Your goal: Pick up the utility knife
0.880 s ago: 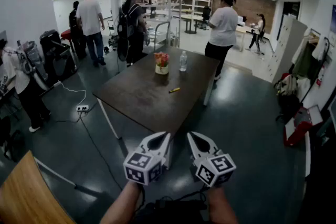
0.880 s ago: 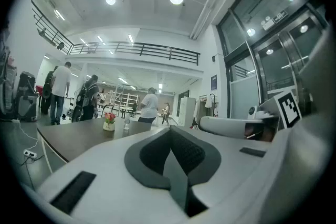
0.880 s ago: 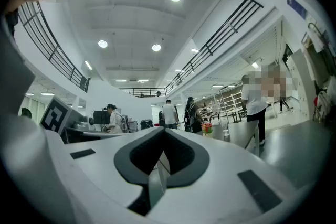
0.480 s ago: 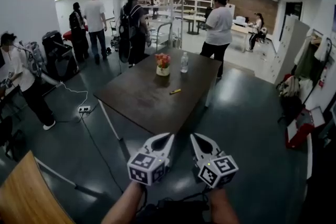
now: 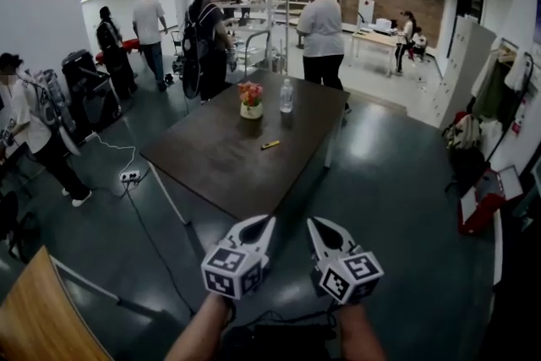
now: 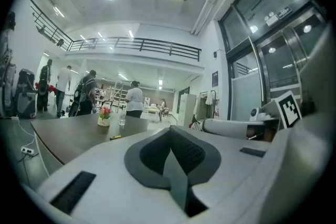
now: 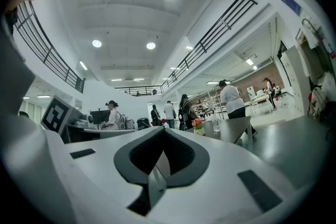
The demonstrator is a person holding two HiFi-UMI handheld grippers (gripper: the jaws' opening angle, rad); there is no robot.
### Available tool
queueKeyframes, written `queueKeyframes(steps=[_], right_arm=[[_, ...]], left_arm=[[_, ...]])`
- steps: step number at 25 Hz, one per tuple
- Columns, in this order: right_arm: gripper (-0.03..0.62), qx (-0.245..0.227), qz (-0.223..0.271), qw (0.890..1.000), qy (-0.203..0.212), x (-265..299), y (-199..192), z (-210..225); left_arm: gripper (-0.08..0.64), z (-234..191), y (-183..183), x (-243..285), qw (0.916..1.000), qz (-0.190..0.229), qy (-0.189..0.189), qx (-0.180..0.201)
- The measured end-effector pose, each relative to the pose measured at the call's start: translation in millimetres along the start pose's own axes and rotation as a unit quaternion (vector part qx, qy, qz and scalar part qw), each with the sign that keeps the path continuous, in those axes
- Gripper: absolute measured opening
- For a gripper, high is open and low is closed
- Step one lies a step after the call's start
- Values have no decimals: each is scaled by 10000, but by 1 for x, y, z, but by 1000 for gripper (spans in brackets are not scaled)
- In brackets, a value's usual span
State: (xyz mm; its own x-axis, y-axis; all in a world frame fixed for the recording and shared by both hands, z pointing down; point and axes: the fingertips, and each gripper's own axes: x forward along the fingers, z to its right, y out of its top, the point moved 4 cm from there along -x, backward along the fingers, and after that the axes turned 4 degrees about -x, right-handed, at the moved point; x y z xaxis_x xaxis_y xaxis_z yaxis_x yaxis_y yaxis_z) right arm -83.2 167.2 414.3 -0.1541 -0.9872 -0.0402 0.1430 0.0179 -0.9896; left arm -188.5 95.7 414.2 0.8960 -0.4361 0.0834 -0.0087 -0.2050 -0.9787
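The utility knife [image 5: 270,144] is a small yellow bar lying on the dark brown table [image 5: 220,165], right of its middle; it also shows in the left gripper view as a yellow sliver [image 6: 115,137]. My left gripper [image 5: 262,222] and right gripper [image 5: 314,224] are held side by side low in the head view, over the floor, well short of the table's near edge. Both point level toward the table with jaws closed together and nothing between them. The left gripper [image 6: 170,131] and right gripper [image 7: 163,131] fill their own views.
A flower pot [image 5: 250,100] and a water bottle [image 5: 286,96] stand at the table's far end. A person in a white shirt [image 5: 321,25] stands just behind it; others stand at far left. A power strip with cable [image 5: 130,176] lies on the floor left of the table.
The person in the white shirt has walked left behind the table's far end. The table and knife sit slightly further left in the head view. Both grippers keep their place, still closed.
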Motion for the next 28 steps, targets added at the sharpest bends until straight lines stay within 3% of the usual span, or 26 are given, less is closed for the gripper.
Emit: queueKeyframes(steps=[9,18,28], right_arm=[[9,119,65,9986,-507,-8,7,62],[9,-27,-25,9944,-1058,8,14,145],[9,-72,-232,9938,-1083,80,26,240]], left_arm=[[6,14,0,67,9992,-172,-357,-41],[6,19,-2,170,9954,-234,-908,-181],[6,-17,2,290,9933,-425,-1008,-378]])
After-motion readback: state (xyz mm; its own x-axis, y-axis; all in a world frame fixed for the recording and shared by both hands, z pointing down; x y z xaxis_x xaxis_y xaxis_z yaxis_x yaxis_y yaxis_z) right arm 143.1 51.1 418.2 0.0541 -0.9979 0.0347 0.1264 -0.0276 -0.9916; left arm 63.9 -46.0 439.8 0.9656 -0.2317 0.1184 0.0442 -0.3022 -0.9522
